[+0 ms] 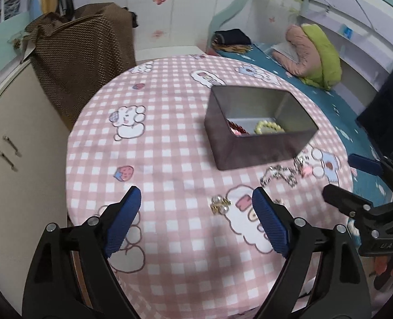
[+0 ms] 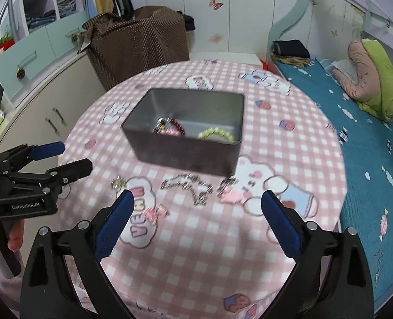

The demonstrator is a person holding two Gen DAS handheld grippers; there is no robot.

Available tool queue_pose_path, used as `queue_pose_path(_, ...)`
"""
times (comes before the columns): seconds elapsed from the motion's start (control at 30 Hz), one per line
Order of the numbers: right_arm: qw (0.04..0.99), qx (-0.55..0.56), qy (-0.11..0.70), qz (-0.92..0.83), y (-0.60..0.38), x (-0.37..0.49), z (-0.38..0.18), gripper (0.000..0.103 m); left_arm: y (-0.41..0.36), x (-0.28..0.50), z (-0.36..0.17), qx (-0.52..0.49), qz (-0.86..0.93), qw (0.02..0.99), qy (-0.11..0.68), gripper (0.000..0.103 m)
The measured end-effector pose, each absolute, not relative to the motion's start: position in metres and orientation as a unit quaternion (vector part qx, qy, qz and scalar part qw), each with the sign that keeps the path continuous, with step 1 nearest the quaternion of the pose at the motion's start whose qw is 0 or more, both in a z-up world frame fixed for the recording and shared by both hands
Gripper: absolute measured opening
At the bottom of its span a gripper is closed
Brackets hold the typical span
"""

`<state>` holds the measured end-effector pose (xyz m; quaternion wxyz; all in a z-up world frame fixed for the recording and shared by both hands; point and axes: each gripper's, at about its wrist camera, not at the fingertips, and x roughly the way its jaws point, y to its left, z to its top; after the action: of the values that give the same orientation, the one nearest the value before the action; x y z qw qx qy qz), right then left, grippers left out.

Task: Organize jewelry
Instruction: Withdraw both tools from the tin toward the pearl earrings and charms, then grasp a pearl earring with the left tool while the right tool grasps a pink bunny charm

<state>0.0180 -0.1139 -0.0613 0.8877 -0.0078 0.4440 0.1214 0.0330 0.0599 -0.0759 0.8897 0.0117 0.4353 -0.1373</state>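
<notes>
On the checked cloth point(image 2: 201, 252) I see the grey tin point(image 2: 185, 143) holding red beads point(image 2: 176, 127) and a yellow bracelet point(image 2: 216, 134). My left gripper point(image 1: 196, 207) and right gripper point(image 2: 196, 210) both hang spread, empty. A chain point(image 2: 188, 186) and earrings point(image 1: 220, 204) lie loose before the tin.

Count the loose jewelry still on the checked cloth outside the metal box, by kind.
silver chain: 1
gold-and-pearl piece: 1
pink pieces: 2
Total: 4
</notes>
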Motion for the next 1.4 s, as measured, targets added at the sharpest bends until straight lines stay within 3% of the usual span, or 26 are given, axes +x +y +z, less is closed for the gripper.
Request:
queue_pose_path(0.63, 0.861, -0.019, 0.491, 0.134, -0.086, 0.025, -0.104, 0.087, 0.042, 0.043, -0.129, 0.044, -0.184, 0.876, 0.443, 0.047)
queue_pose_path(0.8, 0.856, -0.017, 0.498, 0.135, -0.083, 0.029, -0.110, 0.082, 0.044, 0.046, -0.129, 0.042, -0.178, 0.878, 0.442, 0.029)
queue_pose_path(0.83, 0.856, -0.017, 0.499, 0.136, -0.083, 0.029, -0.112, 0.081, 0.045, 0.047, -0.129, 0.038, -0.179, 0.877, 0.443, 0.020)
queue_pose_path(1.4, 0.862, -0.045, 0.486, 0.136, -0.069, 0.033, -0.119, 0.065, 0.052, 0.030, -0.123, 0.017, -0.182, 0.876, 0.446, 0.016)
